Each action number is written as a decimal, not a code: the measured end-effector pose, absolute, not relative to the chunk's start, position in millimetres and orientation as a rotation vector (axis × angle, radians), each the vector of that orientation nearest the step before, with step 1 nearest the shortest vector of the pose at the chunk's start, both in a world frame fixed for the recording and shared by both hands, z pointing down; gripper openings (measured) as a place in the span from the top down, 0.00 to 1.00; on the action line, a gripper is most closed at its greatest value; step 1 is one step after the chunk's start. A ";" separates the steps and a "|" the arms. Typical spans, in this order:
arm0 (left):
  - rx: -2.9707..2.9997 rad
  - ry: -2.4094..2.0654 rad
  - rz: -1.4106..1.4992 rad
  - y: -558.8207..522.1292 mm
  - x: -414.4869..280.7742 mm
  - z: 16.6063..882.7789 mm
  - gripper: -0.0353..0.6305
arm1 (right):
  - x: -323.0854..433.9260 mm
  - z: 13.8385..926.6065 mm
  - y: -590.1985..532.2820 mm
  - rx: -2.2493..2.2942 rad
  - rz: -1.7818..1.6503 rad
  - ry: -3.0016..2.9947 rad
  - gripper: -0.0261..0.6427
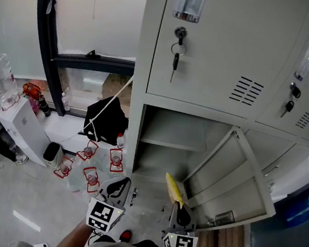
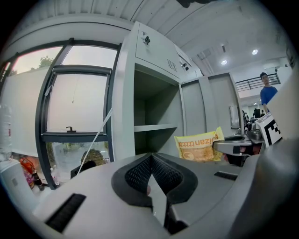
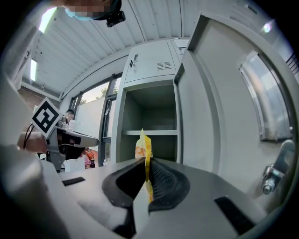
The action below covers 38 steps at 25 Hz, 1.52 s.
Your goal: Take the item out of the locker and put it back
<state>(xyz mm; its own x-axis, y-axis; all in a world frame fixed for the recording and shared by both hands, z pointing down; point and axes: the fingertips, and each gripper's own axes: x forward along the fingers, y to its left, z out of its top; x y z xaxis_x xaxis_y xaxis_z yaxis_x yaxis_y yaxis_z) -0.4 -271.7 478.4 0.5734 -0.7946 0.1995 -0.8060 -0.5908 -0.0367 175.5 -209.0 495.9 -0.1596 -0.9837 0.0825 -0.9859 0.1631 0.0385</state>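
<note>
Your right gripper (image 1: 178, 209) pinches the yellow snack bag (image 1: 173, 189) by its edge, just outside the open locker (image 1: 168, 128), probably so it slides back in easily. Your left gripper (image 1: 117, 189) is closed, empty.

Grippers: two, left gripper (image 1: 115, 189) and right gripper (image 1: 180, 209)
Yellow snack bag (image 1: 173, 189): one
Open locker door (image 1: 238, 180): one, right
Keys (image 1: 175, 60) in closed doors: two clear, far
Red-labelled bottles (image 1: 88, 152): four, floor left

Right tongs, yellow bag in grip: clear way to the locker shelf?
Likely yes: door stands wide open, and nothing shows between the right tongs, shut on the yellow bag, and the shelf.
</note>
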 end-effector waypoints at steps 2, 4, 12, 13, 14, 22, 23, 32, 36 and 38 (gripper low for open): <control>2.738 -1.390 0.305 -271.7 0.8 478.9 0.91 | 175.0 495.2 -209.5 1.973 0.037 -2.329 0.93; 2.738 -1.388 0.303 -271.8 2.2 479.0 0.91 | 176.5 497.0 -210.3 1.975 0.042 -2.329 0.93; 2.711 -1.423 0.293 -269.4 1.6 480.7 0.91 | 170.7 493.9 -224.6 1.909 -0.017 -2.361 0.93; 2.703 -1.434 0.296 -268.7 0.5 480.9 0.91 | 168.7 492.7 -228.0 1.893 -0.033 -2.368 0.93; 2.694 -1.446 0.299 -268.1 -1.0 481.2 0.91 | 166.4 491.3 -231.8 1.877 -0.047 -2.378 0.93; 2.570 -1.587 0.315 -255.7 -25.7 488.9 0.91 | 141.1 482.7 -275.1 1.697 -0.195 -2.413 0.93; 2.553 -1.604 0.316 -253.3 -29.4 490.3 0.91 | 137.1 482.8 -281.3 1.673 -0.218 -2.412 0.93; 2.408 -1.739 0.335 -231.9 -62.6 505.3 0.91 | 105.9 508.3 -334.6 1.483 -0.394 -2.331 0.93; 2.354 -1.773 0.349 -222.4 -72.5 514.8 0.91 | 93.8 528.9 -351.4 1.394 -0.481 -2.252 0.93; 2.333 -1.785 0.352 -218.3 -76.4 518.1 0.91 | 88.1 539.3 -356.4 1.353 -0.506 -2.215 0.93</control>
